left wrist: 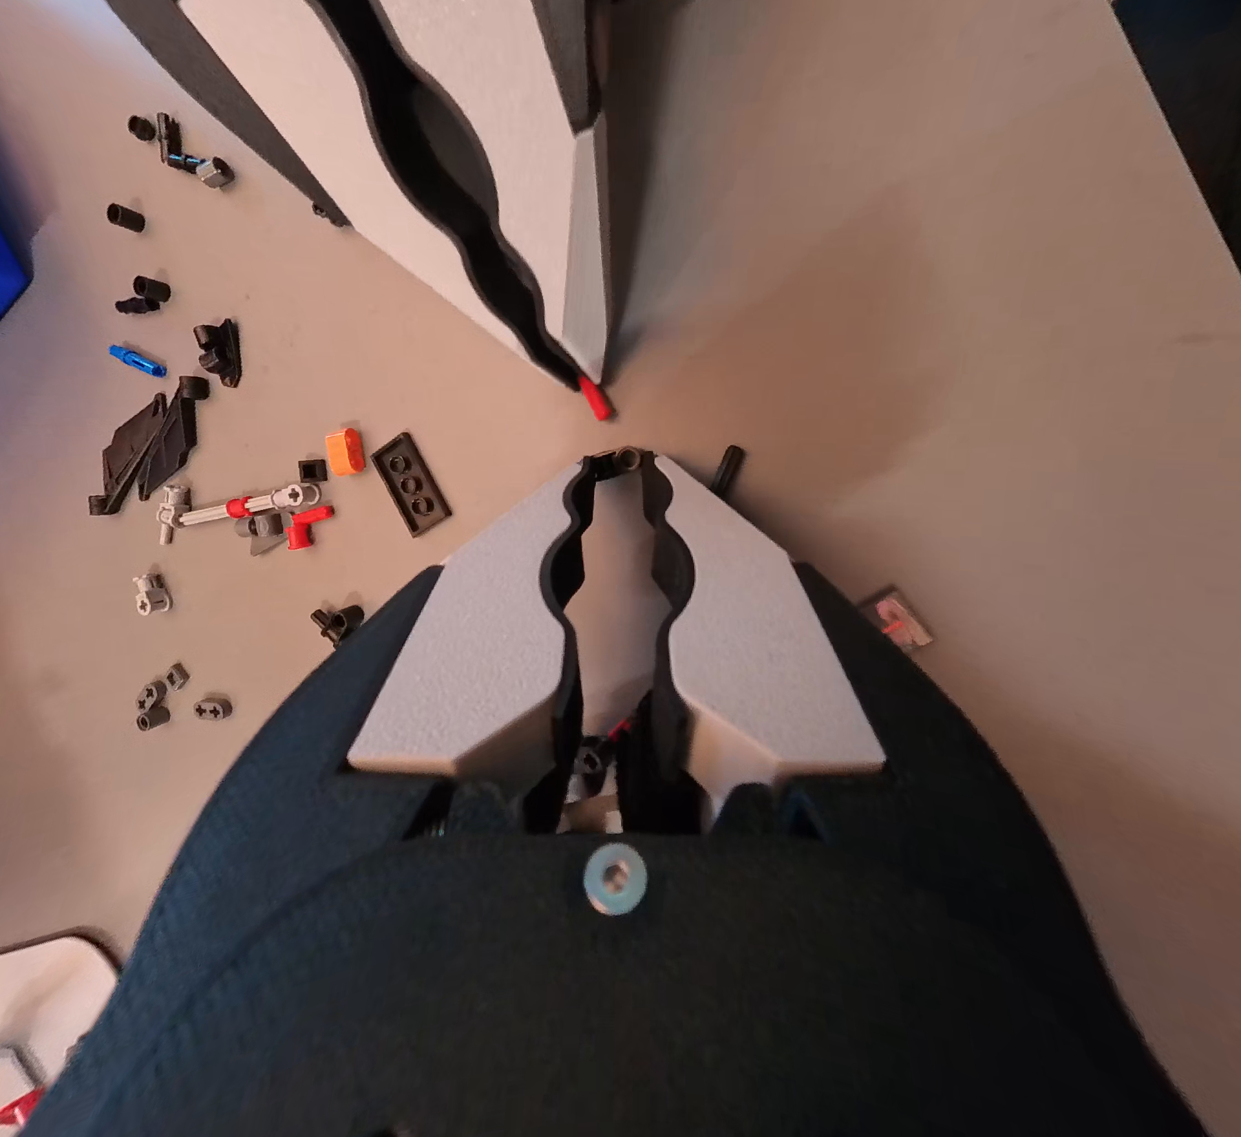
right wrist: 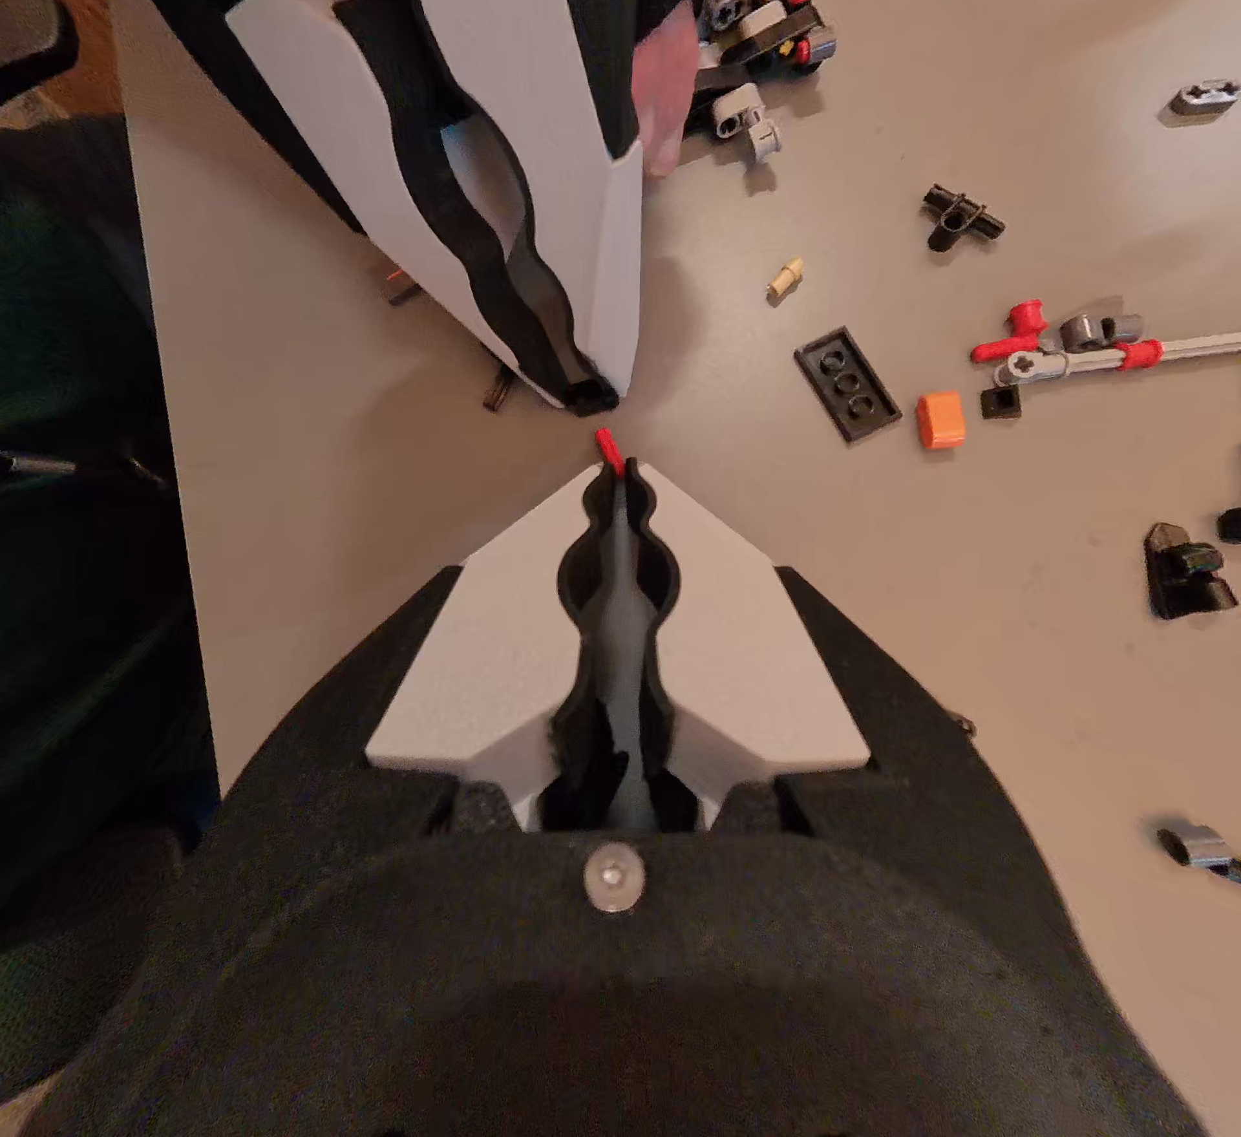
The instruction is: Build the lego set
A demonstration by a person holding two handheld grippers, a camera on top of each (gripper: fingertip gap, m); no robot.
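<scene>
Beige table (right wrist: 873, 668) carries scattered lego parts: a half-built assembly (right wrist: 765, 17), a black plate (left wrist: 411, 483), an orange brick (right wrist: 940, 420). Above it, the left gripper (left wrist: 616, 459) pinches a small dark connector (left wrist: 621, 459), facing the right gripper (right wrist: 619, 468), whose jaws clamp a red pin (right wrist: 610, 450).

Bare table (left wrist: 873, 232) rightward (loose parts (left wrist: 201, 500) left)

Pin (left wrist: 595, 399) between right gripper (left wrist: 583, 381) fingertips, facing left gripper (left wrist: 619, 459) holding connector (left wrist: 621, 459) — loose parts (left wrist: 268, 510) left on table (left wrist: 873, 232).
</scene>
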